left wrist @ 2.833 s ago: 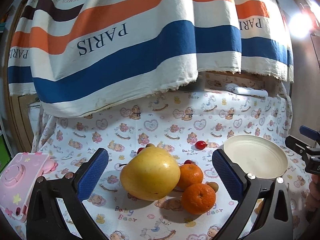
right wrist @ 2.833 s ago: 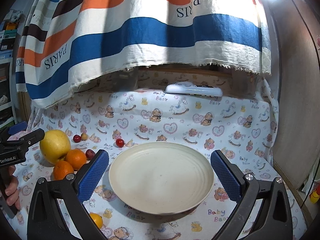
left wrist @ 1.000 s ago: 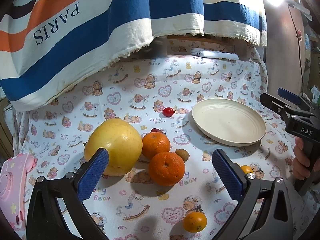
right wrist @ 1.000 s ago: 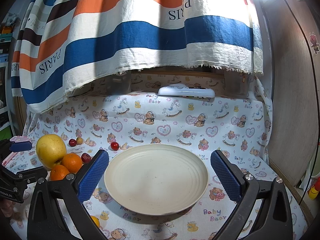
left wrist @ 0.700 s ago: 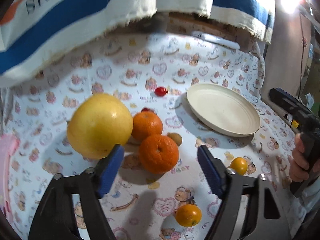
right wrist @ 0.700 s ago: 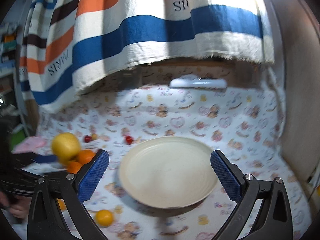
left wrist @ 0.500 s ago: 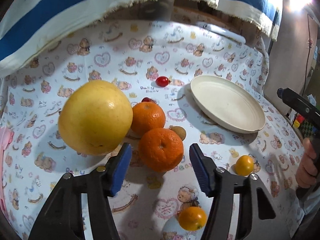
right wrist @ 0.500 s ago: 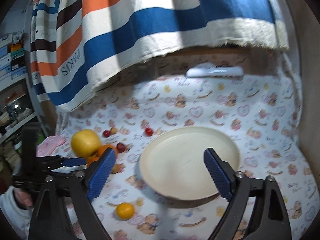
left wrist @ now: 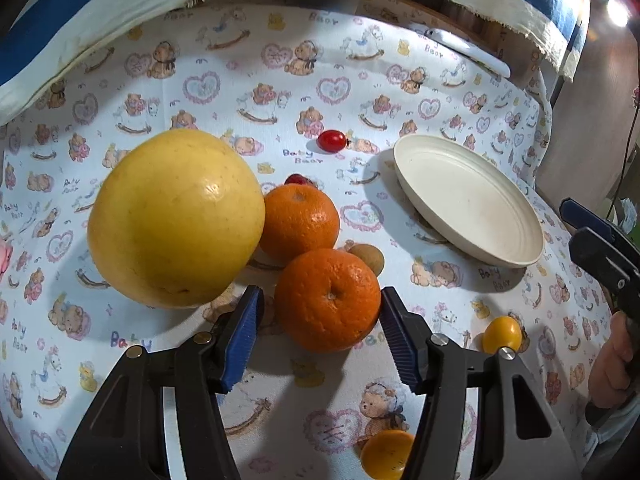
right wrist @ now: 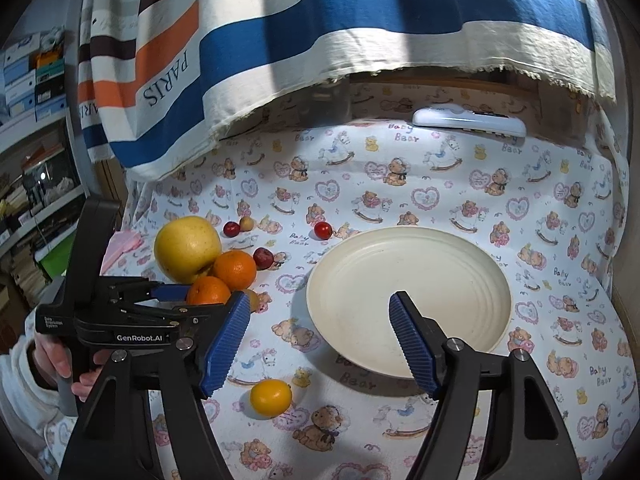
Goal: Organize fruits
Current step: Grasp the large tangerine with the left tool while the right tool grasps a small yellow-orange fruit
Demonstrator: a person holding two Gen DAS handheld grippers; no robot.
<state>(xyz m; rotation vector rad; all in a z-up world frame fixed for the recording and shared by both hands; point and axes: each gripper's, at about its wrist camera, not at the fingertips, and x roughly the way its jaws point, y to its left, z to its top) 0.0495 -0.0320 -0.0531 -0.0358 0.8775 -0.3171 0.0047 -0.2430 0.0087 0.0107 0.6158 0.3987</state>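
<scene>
The left wrist camera looks steeply down, very near the fruit: a pomelo (left wrist: 176, 218) at 10 o'clock, an orange (left wrist: 327, 300) near centre, the cream plate (left wrist: 466, 200) toward 2 o'clock. The right wrist camera sits higher and farther back, facing the striped cloth (right wrist: 320, 32) at 12 o'clock. Both views share the plate (right wrist: 440, 248), the fruit cluster and the bear-print tablecloth (right wrist: 400, 184).

A home room: beyond the jaws, a worktop under a baby-bear tablecloth (right wrist: 440, 184), a striped "PARIS" cloth (right wrist: 280, 40) hanging behind, and storage shelves with boxes (right wrist: 32, 80) at left.
</scene>
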